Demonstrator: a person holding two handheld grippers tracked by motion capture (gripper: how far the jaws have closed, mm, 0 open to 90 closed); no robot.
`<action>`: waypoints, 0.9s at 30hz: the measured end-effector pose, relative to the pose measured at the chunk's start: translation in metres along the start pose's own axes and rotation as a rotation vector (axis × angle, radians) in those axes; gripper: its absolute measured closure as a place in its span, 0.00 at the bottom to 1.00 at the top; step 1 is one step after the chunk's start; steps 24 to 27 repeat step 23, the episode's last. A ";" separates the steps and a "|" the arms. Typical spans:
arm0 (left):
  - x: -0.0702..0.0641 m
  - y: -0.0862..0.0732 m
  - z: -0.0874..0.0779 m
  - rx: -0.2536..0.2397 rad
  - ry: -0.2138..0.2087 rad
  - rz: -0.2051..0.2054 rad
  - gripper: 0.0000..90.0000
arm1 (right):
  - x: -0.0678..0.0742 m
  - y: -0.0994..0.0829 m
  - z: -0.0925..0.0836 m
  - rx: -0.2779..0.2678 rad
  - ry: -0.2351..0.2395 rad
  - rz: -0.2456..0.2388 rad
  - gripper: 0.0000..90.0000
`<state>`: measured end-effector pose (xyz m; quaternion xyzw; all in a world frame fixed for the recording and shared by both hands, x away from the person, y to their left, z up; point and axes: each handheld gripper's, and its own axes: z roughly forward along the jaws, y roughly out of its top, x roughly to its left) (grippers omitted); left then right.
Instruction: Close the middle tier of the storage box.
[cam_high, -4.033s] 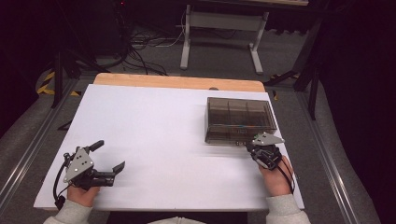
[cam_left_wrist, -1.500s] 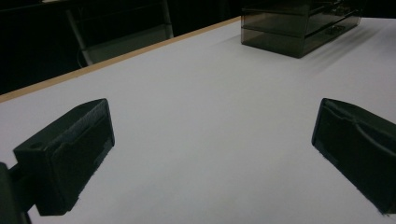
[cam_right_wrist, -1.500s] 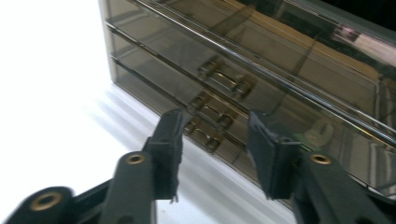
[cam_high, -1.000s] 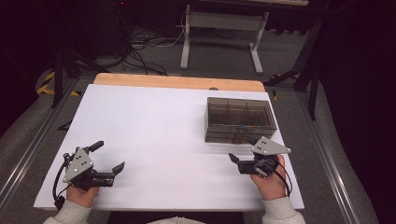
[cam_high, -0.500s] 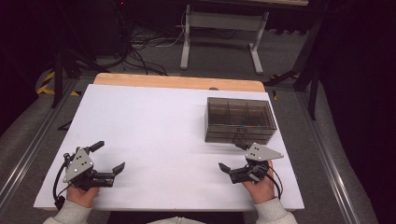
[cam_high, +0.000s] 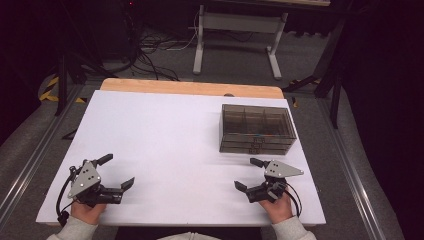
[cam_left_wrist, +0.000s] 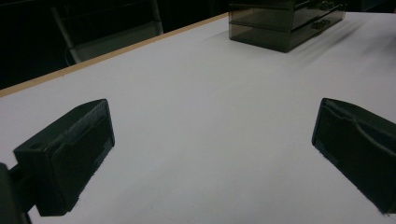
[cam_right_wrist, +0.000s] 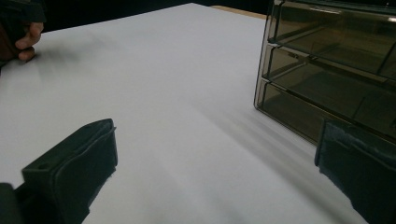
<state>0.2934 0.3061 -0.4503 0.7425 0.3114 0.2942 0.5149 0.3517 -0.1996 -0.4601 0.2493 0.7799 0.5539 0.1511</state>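
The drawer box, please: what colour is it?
Smoky, see-through brown-grey drawer box; clearest in the right gripper view.

Smoky translucent glossy plastic drawer box (cam_high: 257, 129); matt white tabletop (cam_high: 165, 140), bare wood edge (cam_high: 190, 87).

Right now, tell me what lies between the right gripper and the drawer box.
Nothing: only a short stretch of bare white table separates the right gripper, jaws open and empty, from the smoky drawer box. The high view shows it.
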 end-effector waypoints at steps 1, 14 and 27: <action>0.000 0.000 0.001 0.000 0.004 0.006 0.00 | 0.000 0.000 0.001 0.003 -0.001 -0.003 0.00; 0.000 0.001 0.002 -0.001 0.011 0.024 0.00 | 0.008 0.000 0.008 0.035 -0.012 -0.068 0.00; 0.000 0.001 0.001 -0.004 0.004 0.013 0.00 | 0.008 0.001 0.007 0.033 -0.015 -0.075 0.00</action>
